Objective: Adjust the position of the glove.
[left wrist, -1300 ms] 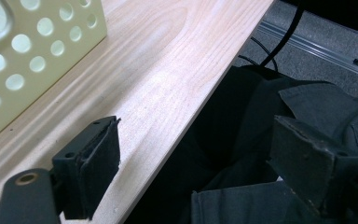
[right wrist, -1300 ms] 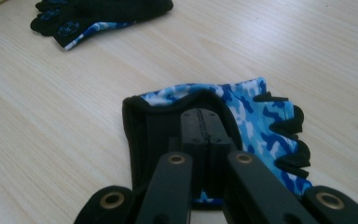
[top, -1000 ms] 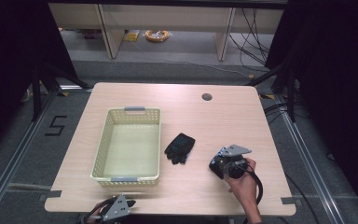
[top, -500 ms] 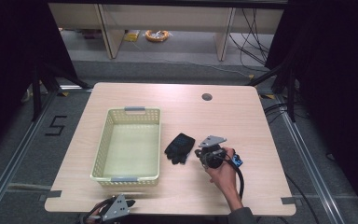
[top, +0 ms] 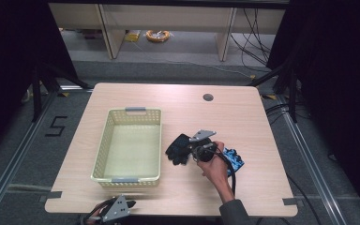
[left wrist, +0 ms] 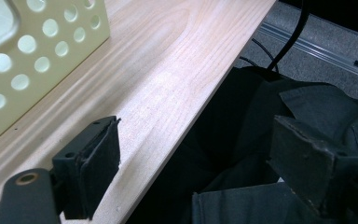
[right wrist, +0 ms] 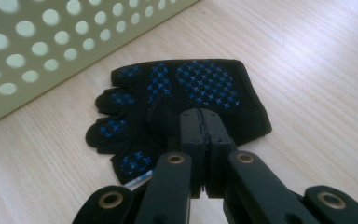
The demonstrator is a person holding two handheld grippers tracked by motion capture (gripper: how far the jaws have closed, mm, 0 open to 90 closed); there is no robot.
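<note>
The black glove (right wrist: 182, 102) lies flat on the table (top: 243, 117) just right of the yellow basket (top: 129, 145), the right gripper (right wrist: 200, 122) poised over its cuff with jaws pressed together, forearm angled in from the near edge, while the left gripper (left wrist: 191, 158) hangs wide apart at that edge.

Right gripper (right wrist: 200, 123) jaws pressed together over black glove (right wrist: 177, 112) beside basket (right wrist: 51, 42).
</note>
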